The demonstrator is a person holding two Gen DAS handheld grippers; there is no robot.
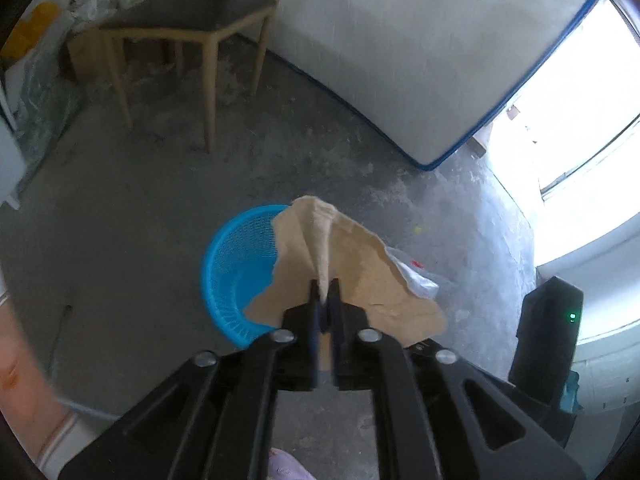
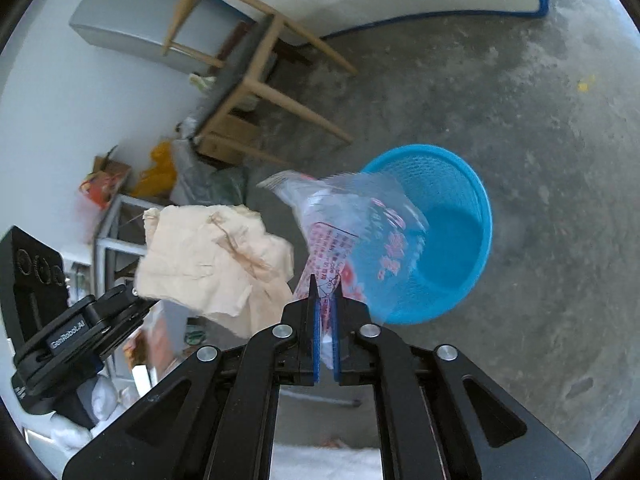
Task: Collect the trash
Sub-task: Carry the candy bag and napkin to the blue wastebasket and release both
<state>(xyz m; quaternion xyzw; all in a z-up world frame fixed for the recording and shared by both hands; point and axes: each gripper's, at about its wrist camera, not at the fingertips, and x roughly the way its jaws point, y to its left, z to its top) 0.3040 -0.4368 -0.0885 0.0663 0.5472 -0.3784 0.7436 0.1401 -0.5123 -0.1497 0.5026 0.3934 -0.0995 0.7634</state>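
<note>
A torn sheet of brown paper (image 1: pixel 352 264) stands up from my left gripper (image 1: pixel 326 292), whose narrow jaws pinch a fold of it. Just beyond and below it a blue mesh basket (image 1: pixel 236 264) stands upright on the concrete floor. A clear plastic bag with red print (image 2: pixel 360 232) is clamped between the pads of my right gripper (image 2: pixel 325 292). That bag hangs in front of the basket (image 2: pixel 452 240), which looks to hold nothing. In the right wrist view the brown paper (image 2: pixel 208 256) and left gripper (image 2: pixel 140 300) are at the left. The bag (image 1: pixel 416 280) peeks out behind the paper.
A wooden chair (image 1: pixel 192 20) stands beyond the basket. A white mattress with blue edging (image 1: pixel 400 60) leans against the wall. Bags and boxes (image 2: pixel 160 168) pile up by the wall near a grey cabinet (image 2: pixel 132 20). A person's arm (image 1: pixel 24 360) shows at the left.
</note>
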